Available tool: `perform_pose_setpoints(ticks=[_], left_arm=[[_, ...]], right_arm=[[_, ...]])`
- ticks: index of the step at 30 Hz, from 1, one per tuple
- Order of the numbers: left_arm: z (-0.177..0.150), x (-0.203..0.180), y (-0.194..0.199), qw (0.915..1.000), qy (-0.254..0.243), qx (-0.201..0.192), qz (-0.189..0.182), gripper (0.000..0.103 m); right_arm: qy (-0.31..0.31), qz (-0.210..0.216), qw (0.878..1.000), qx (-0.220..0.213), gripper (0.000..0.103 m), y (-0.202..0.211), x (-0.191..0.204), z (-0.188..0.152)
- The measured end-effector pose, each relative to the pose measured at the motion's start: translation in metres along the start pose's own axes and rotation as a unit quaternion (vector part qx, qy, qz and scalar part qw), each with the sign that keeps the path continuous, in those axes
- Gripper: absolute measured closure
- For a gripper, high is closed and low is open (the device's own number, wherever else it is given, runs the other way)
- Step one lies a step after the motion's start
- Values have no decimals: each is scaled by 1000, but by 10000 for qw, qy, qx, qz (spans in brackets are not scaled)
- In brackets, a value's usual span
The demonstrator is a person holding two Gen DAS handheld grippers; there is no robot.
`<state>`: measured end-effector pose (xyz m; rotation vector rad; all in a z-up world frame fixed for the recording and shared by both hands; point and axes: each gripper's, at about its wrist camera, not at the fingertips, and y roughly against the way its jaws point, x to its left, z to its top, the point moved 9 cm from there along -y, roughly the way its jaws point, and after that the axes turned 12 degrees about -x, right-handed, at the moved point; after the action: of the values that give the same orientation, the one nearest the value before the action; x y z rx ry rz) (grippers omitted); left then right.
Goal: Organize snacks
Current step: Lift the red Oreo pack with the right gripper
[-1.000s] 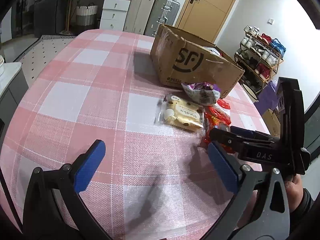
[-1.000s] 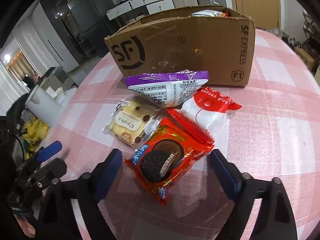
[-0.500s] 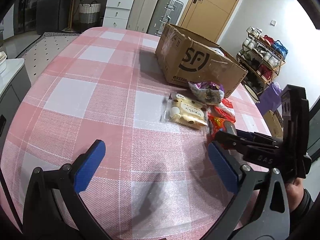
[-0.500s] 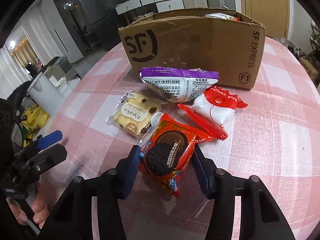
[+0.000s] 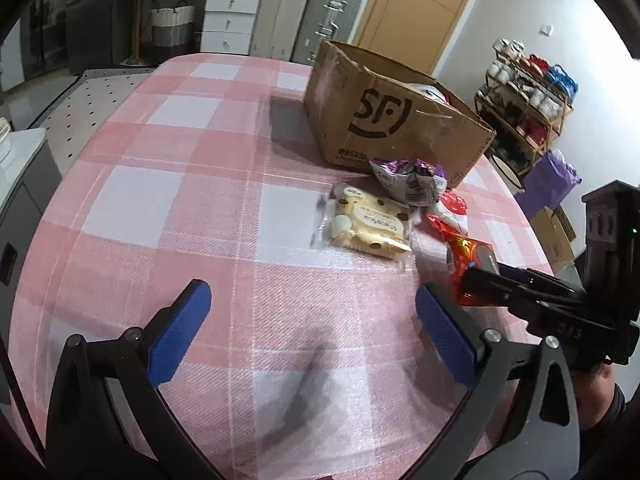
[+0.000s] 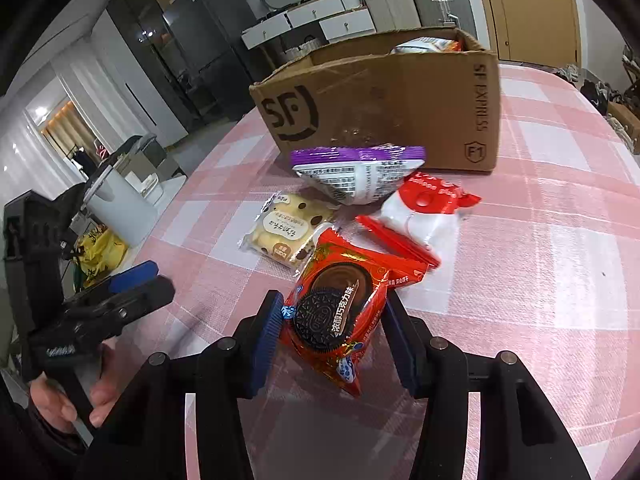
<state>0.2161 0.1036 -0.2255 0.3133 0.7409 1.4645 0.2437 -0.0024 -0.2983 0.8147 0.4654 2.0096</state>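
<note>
My right gripper [image 6: 332, 340] is shut on a red Oreo packet [image 6: 340, 312] and holds it just above the pink checked table [image 6: 540, 264]. The packet also shows in the left wrist view [image 5: 468, 268], pinched by the right gripper [image 5: 480, 276]. Behind it lie a yellow cookie pack [image 6: 286, 232], a purple snack bag [image 6: 360, 176] and a red-and-white packet [image 6: 420, 212]. An open SF cardboard box [image 6: 400, 108] stands behind them with a packet inside. My left gripper [image 5: 308, 328] is open and empty over bare tablecloth, left of the snacks.
The table's right edge runs near the snacks in the left wrist view; a shoe rack [image 5: 524, 104] and a purple bag [image 5: 552, 180] stand beyond it. Drawers and suitcases [image 5: 312, 12] line the far wall.
My right gripper closed from wide open onto the Oreo packet and lifted it slightly toward the camera. My left gripper stayed open and drew back a little.
</note>
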Motion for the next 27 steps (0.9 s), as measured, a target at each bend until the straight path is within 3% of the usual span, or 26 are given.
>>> perform_pose_setpoints(ticks=[16, 20, 27], left_arm=[[11, -41, -72, 9979, -204, 606, -33, 1], [16, -45, -85, 9980, -154, 613, 17, 1], [18, -48, -107, 9966, -314, 750, 144, 1]], right_arm=[[-394, 113, 9985, -357, 55, 36, -39, 0], [-494, 191, 9983, -228, 62, 30, -42, -7], [-284, 231, 9991, -194, 61, 28, -34, -9]])
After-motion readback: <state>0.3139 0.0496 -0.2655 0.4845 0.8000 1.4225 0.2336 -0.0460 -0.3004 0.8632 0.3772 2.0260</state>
